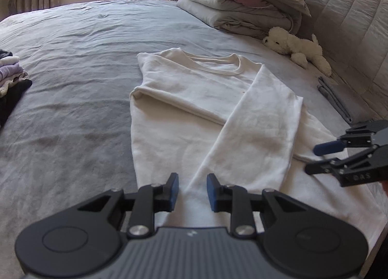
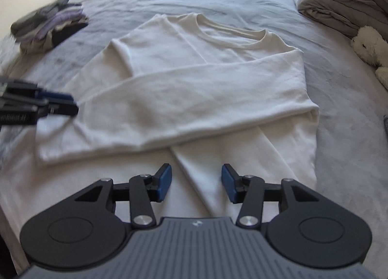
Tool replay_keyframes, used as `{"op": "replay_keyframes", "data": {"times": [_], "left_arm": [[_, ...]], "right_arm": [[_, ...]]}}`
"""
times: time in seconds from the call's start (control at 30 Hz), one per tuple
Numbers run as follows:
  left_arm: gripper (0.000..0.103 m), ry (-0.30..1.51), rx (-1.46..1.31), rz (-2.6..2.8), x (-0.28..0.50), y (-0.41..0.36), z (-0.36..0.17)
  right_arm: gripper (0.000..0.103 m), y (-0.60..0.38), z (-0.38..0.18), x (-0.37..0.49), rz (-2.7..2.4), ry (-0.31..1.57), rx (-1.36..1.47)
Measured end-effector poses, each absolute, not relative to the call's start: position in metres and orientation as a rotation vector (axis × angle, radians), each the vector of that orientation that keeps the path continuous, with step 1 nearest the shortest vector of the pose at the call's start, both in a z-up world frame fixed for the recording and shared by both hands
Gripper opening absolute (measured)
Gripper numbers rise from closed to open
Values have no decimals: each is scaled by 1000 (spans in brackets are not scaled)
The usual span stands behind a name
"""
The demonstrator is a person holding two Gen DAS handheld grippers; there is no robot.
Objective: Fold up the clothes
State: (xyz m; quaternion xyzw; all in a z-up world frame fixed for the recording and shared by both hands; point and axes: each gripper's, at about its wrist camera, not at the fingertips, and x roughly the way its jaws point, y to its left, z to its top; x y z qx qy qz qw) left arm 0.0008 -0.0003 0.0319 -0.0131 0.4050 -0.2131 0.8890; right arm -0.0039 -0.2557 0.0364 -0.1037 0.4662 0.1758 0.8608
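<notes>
With both sleeves crossed over the white sweatshirt [image 1: 194, 99] flat on the bed [image 1: 72, 44], left tool [image 1: 192, 191] and right tool [image 2: 196, 182] hover apart, empty, probably about to pinch the hem and fold upward.

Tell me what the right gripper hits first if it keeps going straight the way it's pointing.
Most likely the white sweatshirt: the right gripper, jaws open, points down at its lower body, just below the folded sleeve. Depth is unclear.
</notes>
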Motion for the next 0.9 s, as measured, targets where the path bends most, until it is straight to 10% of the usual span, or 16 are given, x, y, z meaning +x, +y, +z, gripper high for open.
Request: {"op": "replay_keyframes", "data": {"times": [0.9], "left_arm": [[32,802,-119,-396,13,16,46]], "right_arm": [[57,-320,77,-23,434,845,-85]]}}
